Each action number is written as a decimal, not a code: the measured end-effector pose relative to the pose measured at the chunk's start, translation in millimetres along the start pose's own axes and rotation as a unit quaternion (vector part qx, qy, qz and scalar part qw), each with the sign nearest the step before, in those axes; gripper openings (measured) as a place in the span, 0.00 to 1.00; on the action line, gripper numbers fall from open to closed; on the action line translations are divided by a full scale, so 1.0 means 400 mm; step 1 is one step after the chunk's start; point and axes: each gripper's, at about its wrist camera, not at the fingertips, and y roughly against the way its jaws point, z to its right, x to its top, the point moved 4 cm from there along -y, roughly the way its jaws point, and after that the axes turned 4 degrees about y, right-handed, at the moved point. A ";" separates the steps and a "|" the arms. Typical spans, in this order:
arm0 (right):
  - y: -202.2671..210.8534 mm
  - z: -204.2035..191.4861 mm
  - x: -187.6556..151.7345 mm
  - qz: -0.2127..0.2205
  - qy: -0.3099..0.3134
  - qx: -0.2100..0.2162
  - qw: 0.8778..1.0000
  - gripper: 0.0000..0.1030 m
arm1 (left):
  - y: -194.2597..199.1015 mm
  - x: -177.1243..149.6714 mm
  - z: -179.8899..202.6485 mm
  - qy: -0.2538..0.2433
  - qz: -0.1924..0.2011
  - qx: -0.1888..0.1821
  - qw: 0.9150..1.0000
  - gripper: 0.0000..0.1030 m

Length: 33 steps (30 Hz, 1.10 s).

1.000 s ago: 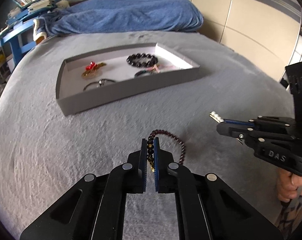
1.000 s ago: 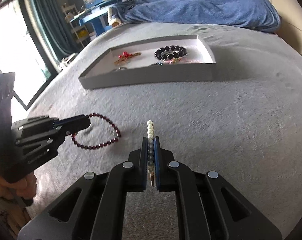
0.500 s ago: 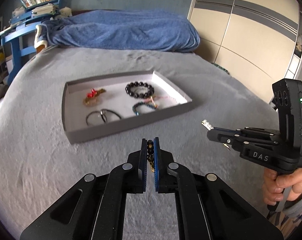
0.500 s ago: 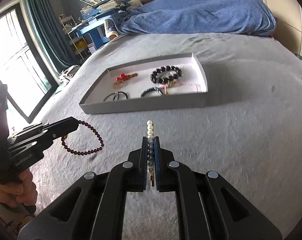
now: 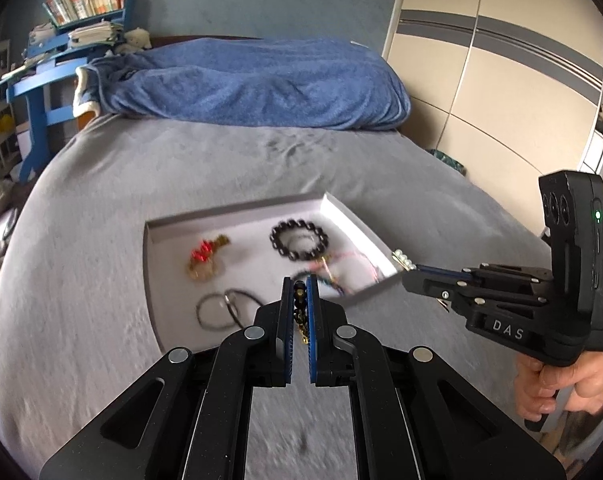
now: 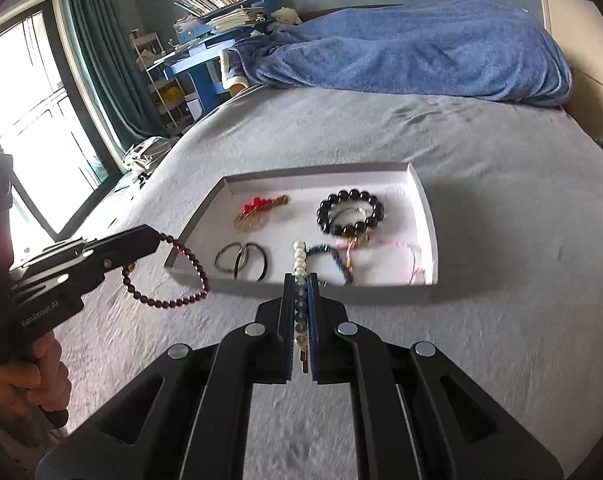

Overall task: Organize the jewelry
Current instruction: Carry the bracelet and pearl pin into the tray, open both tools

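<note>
Step in hand: carry to the tray, both hands loaded at once.

Left gripper point(image 5: 300, 308): fingers clamped nearly together on the dark red bead bracelet point(image 6: 169, 276). In the right wrist view the loop hangs free below the tips, off the bed point(image 6: 501, 240), just at the tray's near-left corner. In its own view only a few beads and a gold bit show between the pads.

Right gripper point(image 6: 300, 304): fingers pinched narrow on the pearl strand point(image 6: 299, 258). A short run of pearls sticks out past the tips, the rest sits between the pads. Tips are just short of the tray's near wall.

Tray point(image 6: 429, 216) sits on the grey bed, already holding: black bead bracelet point(image 6: 351, 212), red-and-gold piece point(image 6: 259, 210), two thin dark bangles point(image 6: 241, 260), a dark beaded piece point(image 6: 333, 258) tangled with pink cord point(image 6: 393, 250). Right half near the wall is crowded, free floor looks to be centre and back-left.

Next move, my read: bring both grippers forward over the near wall, lower until the pieces rest on the tray floor, then open. Red loop is dangling low, so it needs to clear the wall or it will snag the corner. Keep the drops apart from the pink cord tangle. Two grippers converging on one small tray: stagger them, left to back-left, right to centre.
</note>
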 end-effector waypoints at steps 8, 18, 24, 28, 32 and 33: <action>-0.077 0.048 0.048 -0.004 -0.026 -0.004 1.000 0.06 | -0.075 0.066 -0.039 0.028 -0.001 -0.005 1.000 0.06; -0.185 0.093 0.095 -0.013 -0.036 -0.014 0.999 0.06 | -0.197 0.095 -0.045 0.036 -0.014 -0.014 0.999 0.06; -0.269 0.119 0.082 -0.038 -0.034 -0.029 0.998 0.06 | -0.283 0.094 -0.066 0.041 -0.030 -0.010 0.999 0.06; -0.302 0.135 0.076 -0.049 -0.032 -0.036 0.998 0.06 | -0.328 0.071 -0.079 0.042 -0.045 0.001 0.998 0.06; -0.325 0.148 0.059 -0.063 -0.031 -0.045 0.997 0.06 | -0.359 0.050 -0.088 0.038 -0.060 0.015 0.997 0.06; -0.331 0.148 0.054 -0.068 -0.028 -0.046 0.996 0.06 | -0.364 0.044 -0.090 0.038 -0.063 0.019 0.997 0.06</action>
